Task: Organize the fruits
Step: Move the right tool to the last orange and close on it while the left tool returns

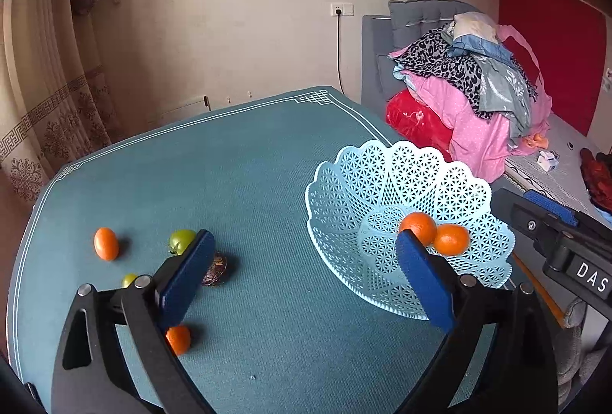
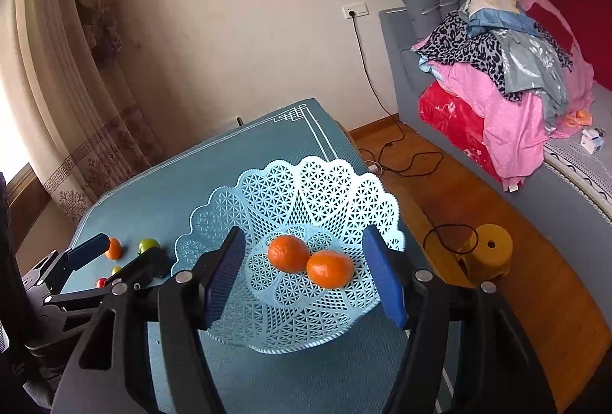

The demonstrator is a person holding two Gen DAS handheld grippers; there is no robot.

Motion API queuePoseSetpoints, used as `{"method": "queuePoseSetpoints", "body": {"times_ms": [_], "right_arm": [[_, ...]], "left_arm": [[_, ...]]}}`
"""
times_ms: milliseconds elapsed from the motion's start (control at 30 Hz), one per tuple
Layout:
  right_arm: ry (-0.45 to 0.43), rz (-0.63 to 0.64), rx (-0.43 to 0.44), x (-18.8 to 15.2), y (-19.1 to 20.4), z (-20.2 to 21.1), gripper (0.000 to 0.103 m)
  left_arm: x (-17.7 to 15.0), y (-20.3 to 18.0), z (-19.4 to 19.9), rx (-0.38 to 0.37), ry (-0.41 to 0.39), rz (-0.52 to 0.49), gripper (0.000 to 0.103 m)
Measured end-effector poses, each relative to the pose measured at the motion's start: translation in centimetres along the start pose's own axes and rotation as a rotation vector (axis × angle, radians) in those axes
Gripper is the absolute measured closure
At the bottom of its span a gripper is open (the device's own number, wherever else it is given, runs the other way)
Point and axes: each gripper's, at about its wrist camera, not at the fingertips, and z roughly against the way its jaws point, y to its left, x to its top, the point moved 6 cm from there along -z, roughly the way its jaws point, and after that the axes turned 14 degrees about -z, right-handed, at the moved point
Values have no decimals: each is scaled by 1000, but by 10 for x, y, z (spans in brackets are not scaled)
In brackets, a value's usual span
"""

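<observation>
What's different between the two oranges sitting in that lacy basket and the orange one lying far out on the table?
The two oranges in the basket touch each other inside the pale blue basket; the lone orange fruit lies by itself on the bare teal table. The basket pair look round, while the lone one looks more oval. All three share the same bright orange skin, and neither gripper holds any of them.

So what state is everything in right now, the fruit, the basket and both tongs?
left tongs: open, empty
right tongs: open, empty, above basket
basket: upright, holds two oranges
two oranges: touching, inside basket
green fruit: loose on table
</observation>
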Motion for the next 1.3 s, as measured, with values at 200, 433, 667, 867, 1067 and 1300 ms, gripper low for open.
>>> {"method": "queuePoseSetpoints", "body": {"times_ms": [200,433,667,867,1067,1300], "right_arm": [[-1,10,32,-7,8,3,33],[9,53,99,-25,33,10,24],[33,93,186,-44,64,17,16],[74,120,209,-63,84,15,15],[108,175,234,-83,108,19,15],[177,258,259,-112,141,10,15]], "left_arm": [[-7,25,10,59,-5,31,6],[-17,62,24,118,-9,74,4],[-34,106,33,157,7,131,3],[-50,140,39,201,26,179,3],[-66,172,39,241,56,224,3],[-83,198,38,264,80,265,3]]}}
